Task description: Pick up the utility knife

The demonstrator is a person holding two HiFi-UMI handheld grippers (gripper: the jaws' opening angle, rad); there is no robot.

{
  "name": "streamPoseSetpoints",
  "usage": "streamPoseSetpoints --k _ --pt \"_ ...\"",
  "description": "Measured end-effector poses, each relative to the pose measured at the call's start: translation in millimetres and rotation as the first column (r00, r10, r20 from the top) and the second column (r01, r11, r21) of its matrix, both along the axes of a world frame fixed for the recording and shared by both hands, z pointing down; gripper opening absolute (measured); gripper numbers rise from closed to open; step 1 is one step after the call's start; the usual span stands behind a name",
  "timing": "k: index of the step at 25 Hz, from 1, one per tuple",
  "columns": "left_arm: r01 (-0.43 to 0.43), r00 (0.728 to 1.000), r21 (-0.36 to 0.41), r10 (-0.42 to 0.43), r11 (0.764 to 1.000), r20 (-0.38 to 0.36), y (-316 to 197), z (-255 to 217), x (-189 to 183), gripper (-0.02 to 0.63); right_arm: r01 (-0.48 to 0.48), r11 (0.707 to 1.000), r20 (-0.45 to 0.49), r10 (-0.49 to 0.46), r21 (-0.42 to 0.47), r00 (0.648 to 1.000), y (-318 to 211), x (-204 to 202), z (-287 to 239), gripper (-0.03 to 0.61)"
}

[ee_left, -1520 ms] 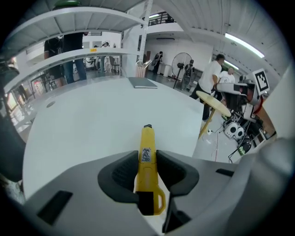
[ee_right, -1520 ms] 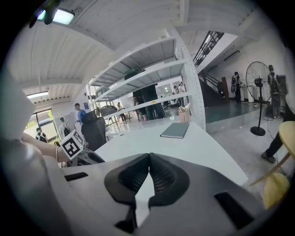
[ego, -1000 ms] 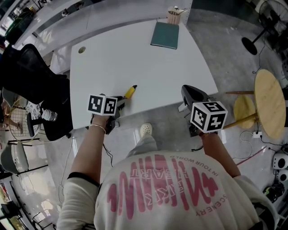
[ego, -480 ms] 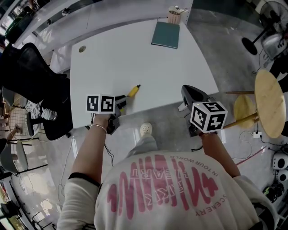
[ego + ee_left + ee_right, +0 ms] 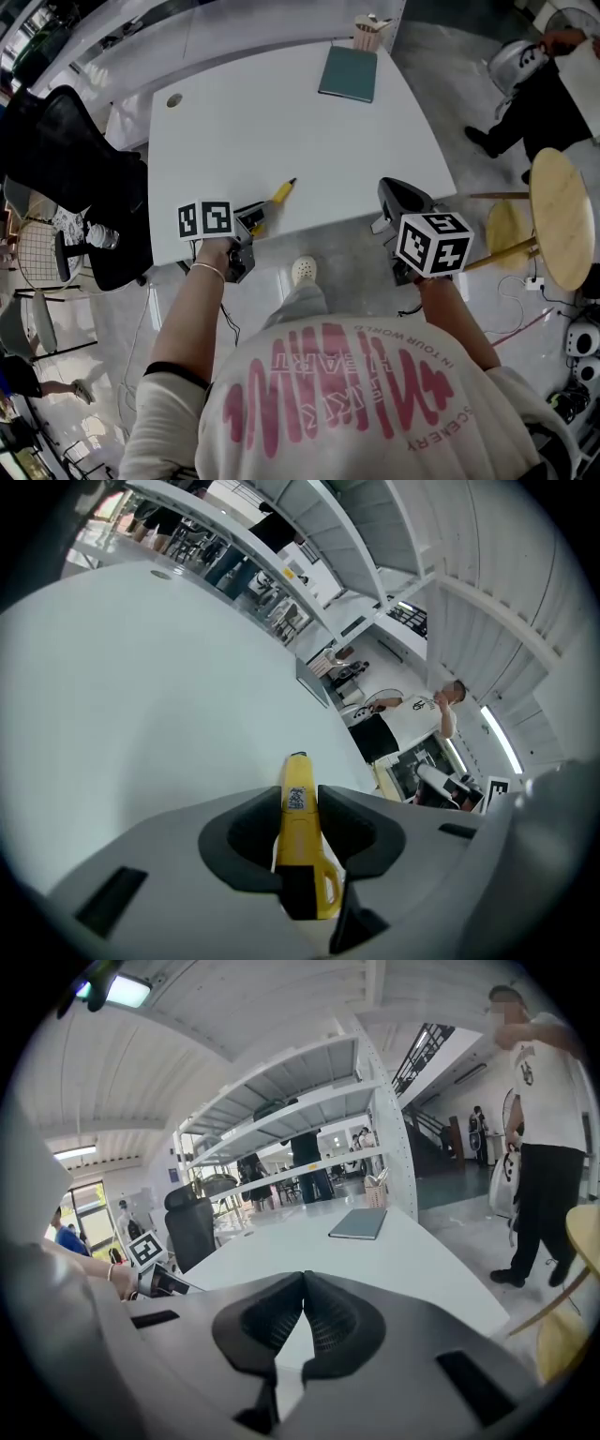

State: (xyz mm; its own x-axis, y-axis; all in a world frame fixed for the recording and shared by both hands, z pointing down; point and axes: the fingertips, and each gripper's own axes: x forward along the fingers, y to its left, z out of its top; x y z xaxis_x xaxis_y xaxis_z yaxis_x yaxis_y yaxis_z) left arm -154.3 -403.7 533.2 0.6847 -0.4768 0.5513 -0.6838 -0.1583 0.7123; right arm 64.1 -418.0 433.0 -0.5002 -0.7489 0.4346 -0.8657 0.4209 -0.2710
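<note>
The utility knife (image 5: 298,829) is clamped by the left gripper (image 5: 253,218) at the near edge of the table (image 5: 281,103) — pickup judged essentially done — with the right gripper (image 5: 303,1303) closed and empty.

I get head camera from above own shoulders, steeply down on white table (image 5: 281,122). Left gripper (image 5: 300,803) camera rides close behind jaws, facing across tabletop. Right gripper (image 5: 302,1283) camera likewise, from table's near edge toward notebook (image 5: 359,1223); head view shares notebook, probably cup (image 5: 367,33) beside it too
</note>
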Motion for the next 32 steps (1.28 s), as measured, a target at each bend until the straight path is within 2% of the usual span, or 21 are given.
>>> streamPoseSetpoints --k 4,8,18,22,27,30,32 --pt "0.060 0.994 -0.013 -0.061 0.998 -0.095 0 -5 0 0.135 0.003 1.000 -0.001 -0.003 0.003 1.000 2 -3 0 0.015" --pt "0.121 0.974 -0.025 -0.123 0.992 -0.188 -6 -13 -2 0.135 0.009 1.000 -0.004 -0.009 0.004 1.000 -2 -8 -1 0.015" --pt "0.126 0.970 0.102 -0.101 0.987 -0.223 -9 -56 2 0.135 0.041 0.999 -0.004 -0.041 0.024 0.999 2 -27 -9 0.015" --pt "0.158 0.940 0.125 -0.110 0.979 -0.324 -9 -81 10 0.135 0.068 0.997 0.003 -0.068 0.036 0.998 3 -40 -15 0.015" --pt "0.223 0.876 0.119 -0.146 0.967 -0.459 -5 -107 19 0.135 0.113 0.992 0.015 -0.114 0.064 0.993 5 -59 -28 0.015" --pt "0.243 0.856 0.141 -0.143 0.960 -0.498 7 -120 26 0.135 0.133 0.988 0.019 -0.135 0.082 0.991 13 -69 -35 0.015" --pt "0.256 0.858 0.192 -0.131 0.947 -0.497 12 -133 28 0.135 0.146 0.985 0.024 -0.149 0.095 0.989 15 -78 -42 0.015"
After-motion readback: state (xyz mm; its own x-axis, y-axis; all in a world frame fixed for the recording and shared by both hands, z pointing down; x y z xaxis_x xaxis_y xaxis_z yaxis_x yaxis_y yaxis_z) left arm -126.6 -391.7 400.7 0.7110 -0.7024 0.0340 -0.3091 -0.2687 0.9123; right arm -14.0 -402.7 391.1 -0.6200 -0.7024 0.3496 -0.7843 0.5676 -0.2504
